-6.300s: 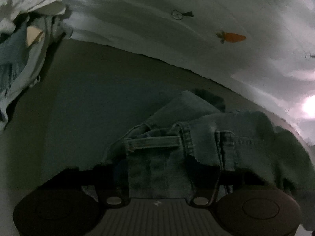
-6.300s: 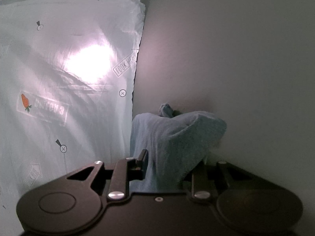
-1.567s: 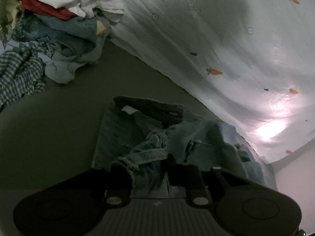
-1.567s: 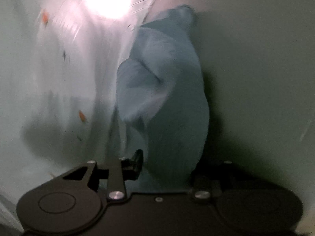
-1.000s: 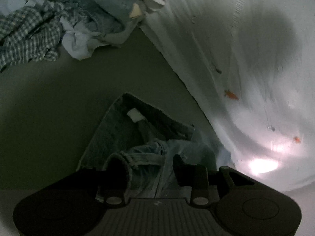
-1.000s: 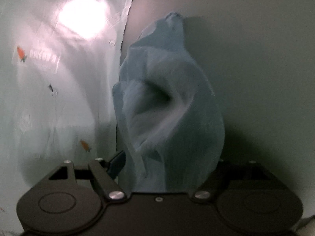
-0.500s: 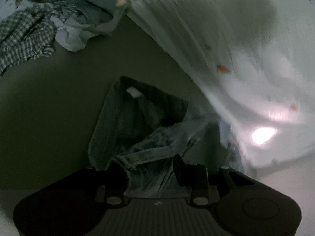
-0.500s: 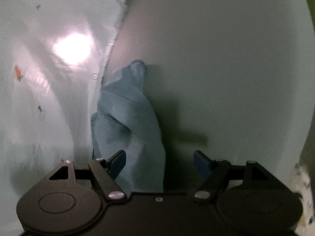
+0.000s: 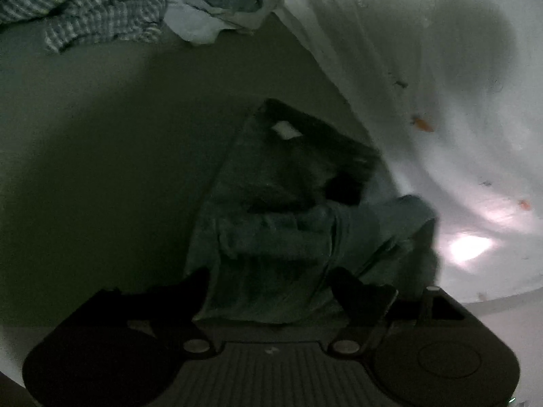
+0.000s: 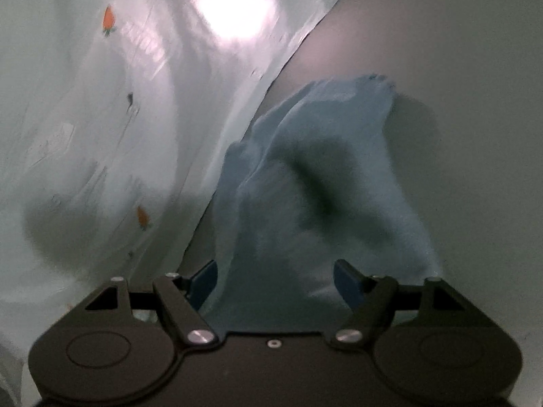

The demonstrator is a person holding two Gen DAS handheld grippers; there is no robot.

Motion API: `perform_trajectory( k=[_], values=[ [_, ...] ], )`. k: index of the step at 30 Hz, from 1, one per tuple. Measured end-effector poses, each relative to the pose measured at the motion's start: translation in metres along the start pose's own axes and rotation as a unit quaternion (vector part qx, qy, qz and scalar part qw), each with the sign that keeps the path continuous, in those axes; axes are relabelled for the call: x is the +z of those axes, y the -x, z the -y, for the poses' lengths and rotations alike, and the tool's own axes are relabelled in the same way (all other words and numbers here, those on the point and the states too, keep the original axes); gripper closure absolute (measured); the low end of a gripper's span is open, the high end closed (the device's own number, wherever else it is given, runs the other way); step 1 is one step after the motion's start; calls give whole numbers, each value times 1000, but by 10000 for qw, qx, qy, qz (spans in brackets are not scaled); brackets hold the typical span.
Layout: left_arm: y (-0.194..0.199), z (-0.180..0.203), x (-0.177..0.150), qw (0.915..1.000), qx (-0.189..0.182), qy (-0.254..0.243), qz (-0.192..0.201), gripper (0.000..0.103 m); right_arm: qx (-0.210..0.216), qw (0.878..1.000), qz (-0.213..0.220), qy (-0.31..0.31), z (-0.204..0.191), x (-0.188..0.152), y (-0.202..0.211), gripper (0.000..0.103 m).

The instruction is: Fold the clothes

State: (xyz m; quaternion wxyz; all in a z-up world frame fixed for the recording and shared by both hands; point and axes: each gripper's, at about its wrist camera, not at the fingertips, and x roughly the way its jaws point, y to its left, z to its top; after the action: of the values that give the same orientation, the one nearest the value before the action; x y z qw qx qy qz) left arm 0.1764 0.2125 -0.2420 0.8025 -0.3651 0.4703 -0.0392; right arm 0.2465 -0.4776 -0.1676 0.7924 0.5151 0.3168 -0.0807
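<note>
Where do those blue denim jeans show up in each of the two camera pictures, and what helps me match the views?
Left wrist view: the crumpled blue denim jeans lie lower centre, between the open left claw fingers.
Right wrist view: the same jeans fill centre to lower right, ahead of the open right claw.
Shared landmark: the white carrot-print sheet beside the jeans.
</note>
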Motion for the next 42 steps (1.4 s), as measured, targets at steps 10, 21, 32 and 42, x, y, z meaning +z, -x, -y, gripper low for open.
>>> perform_trajectory(
  k=[10,21,32,42],
  values=[
    [78,-25,14,9923,986,5,756,15,-262,9970,-265,685,-26,-15,-12,27],
    [54,47,87,9881,361,-39,1495,15,-920,9649,57,2460,-92,9,-60,63],
    [-41,104,130,9896,947,-551,933,15,-1135,9417,-289,3155,-133,59,-189,68],
    [-83,91,121,9884,1396,-505,336,15,-1892,9209,-905,3285,-114,57,-262,89]
  ],
)
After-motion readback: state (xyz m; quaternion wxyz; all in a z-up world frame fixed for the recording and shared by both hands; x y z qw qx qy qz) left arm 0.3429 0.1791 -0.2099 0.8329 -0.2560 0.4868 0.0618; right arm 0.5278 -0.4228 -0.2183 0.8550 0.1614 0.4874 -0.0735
